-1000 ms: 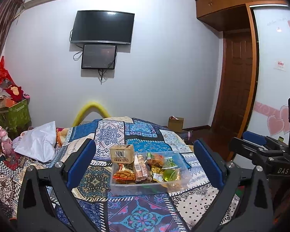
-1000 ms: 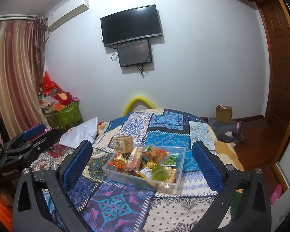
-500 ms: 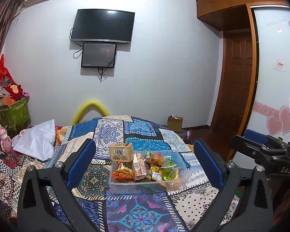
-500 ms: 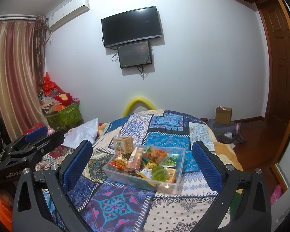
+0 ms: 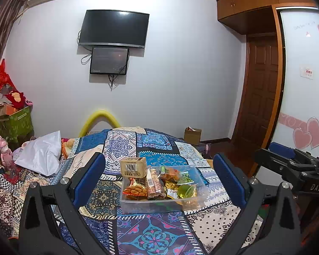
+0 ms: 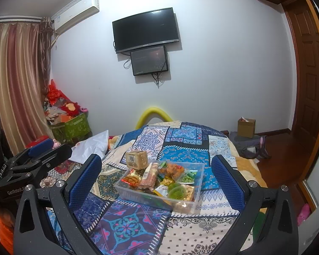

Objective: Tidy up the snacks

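Note:
A clear plastic bin (image 5: 138, 204) full of snack packets sits on a patterned quilt (image 5: 151, 233); it also shows in the right wrist view (image 6: 129, 193). A tan snack box (image 5: 133, 166) leans at its back left corner, also seen in the right wrist view (image 6: 137, 159). Inside lie a long wrapped bar (image 5: 153, 183), an orange snack pack (image 5: 135, 190) and a green jelly cup (image 6: 177, 191). My left gripper (image 5: 158, 177) is open and empty, held back from the bin. My right gripper (image 6: 156, 176) is open and empty, also held back from it.
A white cloth (image 5: 41, 154) lies on the bed's left side. A green box of clutter (image 5: 12, 125) stands at the far left. A TV (image 5: 113, 28) hangs on the wall. A cardboard box (image 6: 246, 127) sits on the floor by a wooden door (image 5: 259, 93).
Both views have shifted slightly, so the bin sits a little lower in frame. Both grippers stay open and empty.

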### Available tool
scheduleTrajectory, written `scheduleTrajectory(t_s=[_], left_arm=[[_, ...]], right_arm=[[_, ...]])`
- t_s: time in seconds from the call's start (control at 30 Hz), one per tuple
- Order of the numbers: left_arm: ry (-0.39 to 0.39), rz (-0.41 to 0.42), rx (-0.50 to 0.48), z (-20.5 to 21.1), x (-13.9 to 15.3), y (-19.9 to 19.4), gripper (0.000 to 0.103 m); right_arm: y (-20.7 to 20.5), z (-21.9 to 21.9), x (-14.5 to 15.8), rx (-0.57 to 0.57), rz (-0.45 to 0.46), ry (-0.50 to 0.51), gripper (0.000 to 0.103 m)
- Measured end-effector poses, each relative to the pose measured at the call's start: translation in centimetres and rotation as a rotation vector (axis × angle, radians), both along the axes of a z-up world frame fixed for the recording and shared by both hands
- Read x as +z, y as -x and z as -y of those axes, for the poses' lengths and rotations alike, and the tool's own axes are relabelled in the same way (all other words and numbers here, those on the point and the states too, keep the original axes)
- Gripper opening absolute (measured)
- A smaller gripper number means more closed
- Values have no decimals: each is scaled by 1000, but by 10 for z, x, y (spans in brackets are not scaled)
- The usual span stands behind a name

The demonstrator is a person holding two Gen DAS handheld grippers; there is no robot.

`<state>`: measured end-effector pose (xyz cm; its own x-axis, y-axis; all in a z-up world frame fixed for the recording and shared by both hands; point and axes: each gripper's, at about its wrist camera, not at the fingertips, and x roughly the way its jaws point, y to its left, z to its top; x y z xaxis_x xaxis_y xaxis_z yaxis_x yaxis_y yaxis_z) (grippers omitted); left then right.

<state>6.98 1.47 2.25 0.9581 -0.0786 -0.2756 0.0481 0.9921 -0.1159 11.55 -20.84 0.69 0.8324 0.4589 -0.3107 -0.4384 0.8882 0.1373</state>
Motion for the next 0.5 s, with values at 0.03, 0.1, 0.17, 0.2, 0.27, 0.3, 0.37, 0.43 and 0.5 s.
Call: scheduleTrajectory(t_s=[0.03, 0.1, 0.17, 0.2, 0.27, 0.3, 0.37, 0.43, 0.5], left_arm=[[0, -1, 0, 0, 0, 0, 102], [0, -2, -1, 1, 0, 1, 102], [0, -2, 0, 1, 1, 1, 102], [0, -3, -1, 1, 0, 1, 102], [1, -6, -3, 1, 1, 0, 102], [2, -7, -4, 1, 1, 1, 102], [4, -7, -7, 0, 1, 1, 102], [6, -2, -5, 0, 2, 2, 102], [6, 6, -2, 0, 2, 3, 102]], right_arm=[[0, 0, 0, 0, 1, 0, 103], [0, 0, 0, 0, 1, 0, 103], [0, 0, 0, 0, 0, 1, 103], [1, 0, 1, 2, 0, 2, 103], [2, 0, 2, 3, 1, 5, 103], [2, 0, 2, 3, 1, 6, 103], [2, 0, 3, 5, 0, 7, 103], [2, 0, 3, 5, 0, 8, 103], [2, 0, 3, 5, 0, 7, 103]])
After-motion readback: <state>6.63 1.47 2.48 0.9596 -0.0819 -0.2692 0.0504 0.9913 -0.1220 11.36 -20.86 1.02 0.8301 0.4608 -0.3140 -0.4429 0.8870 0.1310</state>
